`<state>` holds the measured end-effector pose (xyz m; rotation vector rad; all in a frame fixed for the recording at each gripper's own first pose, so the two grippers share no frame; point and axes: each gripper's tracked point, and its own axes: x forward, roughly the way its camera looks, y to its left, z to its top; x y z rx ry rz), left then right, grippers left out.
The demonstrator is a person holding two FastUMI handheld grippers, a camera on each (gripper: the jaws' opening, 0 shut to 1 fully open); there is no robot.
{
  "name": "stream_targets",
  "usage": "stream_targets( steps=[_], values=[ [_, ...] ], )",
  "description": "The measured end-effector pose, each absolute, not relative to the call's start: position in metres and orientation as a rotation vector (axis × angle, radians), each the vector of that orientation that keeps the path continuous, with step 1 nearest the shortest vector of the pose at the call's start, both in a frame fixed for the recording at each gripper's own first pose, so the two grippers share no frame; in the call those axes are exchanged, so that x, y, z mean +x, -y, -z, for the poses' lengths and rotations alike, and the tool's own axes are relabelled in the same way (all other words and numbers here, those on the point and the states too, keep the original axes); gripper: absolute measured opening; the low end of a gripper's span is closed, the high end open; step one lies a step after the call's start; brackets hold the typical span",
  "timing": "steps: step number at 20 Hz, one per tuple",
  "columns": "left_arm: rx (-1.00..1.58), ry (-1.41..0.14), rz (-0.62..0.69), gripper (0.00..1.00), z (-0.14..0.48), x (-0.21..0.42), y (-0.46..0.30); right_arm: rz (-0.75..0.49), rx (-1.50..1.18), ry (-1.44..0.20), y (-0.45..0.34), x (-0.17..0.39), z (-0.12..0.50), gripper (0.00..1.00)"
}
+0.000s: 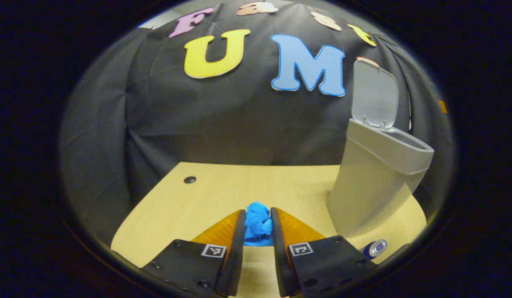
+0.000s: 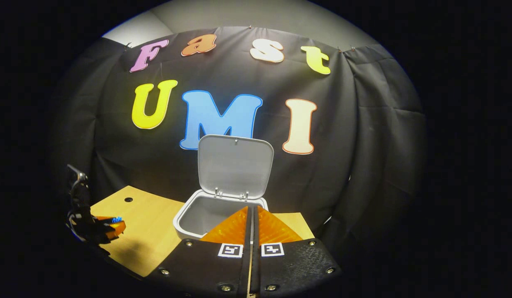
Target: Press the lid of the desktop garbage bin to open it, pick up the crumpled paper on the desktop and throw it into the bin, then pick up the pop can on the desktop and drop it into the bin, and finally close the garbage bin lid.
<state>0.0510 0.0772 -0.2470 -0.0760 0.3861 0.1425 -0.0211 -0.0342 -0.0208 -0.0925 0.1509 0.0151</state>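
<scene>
In the left gripper view, the tall pale-grey plastic desktop garbage bin (image 1: 376,182) stands ahead and to the right of the left gripper (image 1: 258,225), near it on the light wooden desktop (image 1: 206,198). Its smooth, tapering body widens to a rounded rim, and its flat, round-cornered hinged lid (image 1: 374,97) is tipped up. The blue-and-silver metal pop can (image 1: 376,248) lies on its side just right of this gripper, at the foot of the bin. A small dark round grommet (image 1: 190,179) sits in the desktop ahead to the left. Between the two fingers sits the creased blue crumpled paper (image 1: 258,223); both fingers press against its sides, pinching it just above the wood.

In the right gripper view, the right gripper (image 2: 252,215) has its fingers pressed together with nothing between them, poised just in front of the bin's open mouth (image 2: 206,213). The raised lid (image 2: 235,165) stands directly beyond. The left gripper (image 2: 105,227) shows far off to the left over the desktop (image 2: 148,231).
</scene>
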Motion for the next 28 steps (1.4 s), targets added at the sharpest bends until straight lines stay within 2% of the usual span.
stream_targets(
  steps=[5, 6, 7, 11, 13, 14, 15, 17, 19, 20, 24, 28],
  values=[
    [-0.043, -0.296, -0.033, 0.43, 0.161, 0.088, -0.030, 0.018, -0.047, -0.141, 0.053, -0.022, 0.026, 0.02],
    [-0.042, -0.280, -0.008, 0.38, 0.144, 0.095, -0.016, 0.029, -0.038, -0.142, 0.059, -0.023, 0.029, 0.02],
    [-0.043, -0.262, 0.023, 0.43, 0.130, 0.103, 0.000, 0.041, -0.029, -0.143, 0.064, -0.025, 0.030, 0.02],
    [-0.006, -0.206, 0.130, 0.40, 0.091, 0.125, 0.059, 0.098, 0.014, -0.146, 0.090, -0.031, 0.035, 0.02],
    [0.027, -0.200, 0.183, 0.40, 0.089, 0.133, 0.090, 0.132, 0.025, -0.145, 0.105, -0.037, 0.036, 0.02],
    [0.033, -0.202, 0.208, 0.43, 0.091, 0.135, 0.104, 0.149, 0.026, -0.144, 0.112, -0.042, 0.037, 0.02],
    [0.035, -0.208, 0.229, 0.41, 0.094, 0.137, 0.117, 0.165, 0.028, -0.148, 0.119, -0.045, 0.038, 0.02],
    [0.026, -0.225, 0.258, 0.43, 0.102, 0.144, 0.137, 0.197, 0.036, -0.156, 0.133, -0.054, 0.042, 0.02],
    [0.009, -0.227, 0.274, 0.41, 0.106, 0.149, 0.152, 0.229, 0.048, -0.166, 0.147, -0.063, 0.046, 0.02],
    [0.002, -0.221, 0.283, 0.45, 0.105, 0.152, 0.158, 0.243, 0.054, -0.172, 0.154, -0.066, 0.049, 0.02],
    [0.013, -0.210, 0.307, 0.51, 0.107, 0.158, 0.174, 0.280, 0.070, -0.193, 0.172, -0.079, 0.057, 0.02],
    [-0.019, -0.214, 0.315, 0.86, 0.108, 0.156, 0.178, 0.281, 0.077, -0.201, 0.174, -0.078, 0.060, 0.02]
  ],
)
